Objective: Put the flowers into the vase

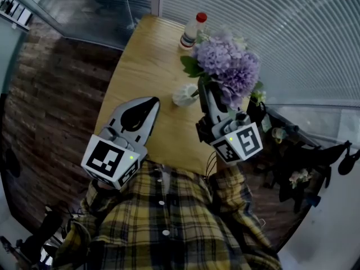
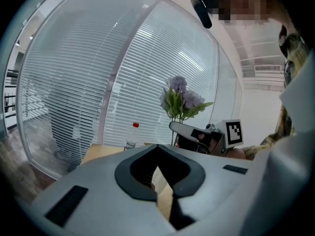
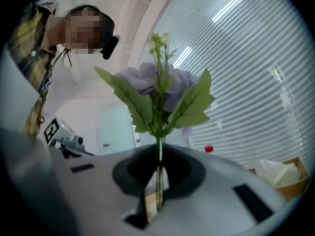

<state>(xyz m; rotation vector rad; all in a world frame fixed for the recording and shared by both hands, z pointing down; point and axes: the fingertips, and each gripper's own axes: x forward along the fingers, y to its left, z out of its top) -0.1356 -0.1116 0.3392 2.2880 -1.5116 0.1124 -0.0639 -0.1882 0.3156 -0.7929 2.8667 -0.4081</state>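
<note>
Inventory, as seen from my head camera and both jaws.

1. Counter (image 1: 140, 66): pale wood with a rounded near edge, running away from me toward a wall of glass.
2. Blinds (image 1: 253, 16): white horizontal slats behind the glass, filling the far side of the room. They also fill both gripper views.
3. Floor (image 1: 50, 94): dark wooden planks to the left of the counter.
4. Bottle (image 1: 191, 31): clear with a red cap, standing upright at the far end of the counter.
5. Vase (image 1: 184, 94): small and white, standing on the counter just left of my right jaws.
6. Flowers (image 1: 228, 66): a lilac cluster with broad green leaves, held upright over the right side of the counter, outside the vase. From above, the blossom sits close to the bottle.
7. Right gripper (image 1: 203, 91): my jaws are clamped on the thin green stem, which passes straight up between them.
8. Left gripper (image 1: 140, 114): my jaws are closed tip to tip with nothing between them, resting low over the near left part of the counter, well apart from the vase.
9. Shirt (image 1: 169, 224): yellow and dark plaid, at the bottom of the head view.
</note>
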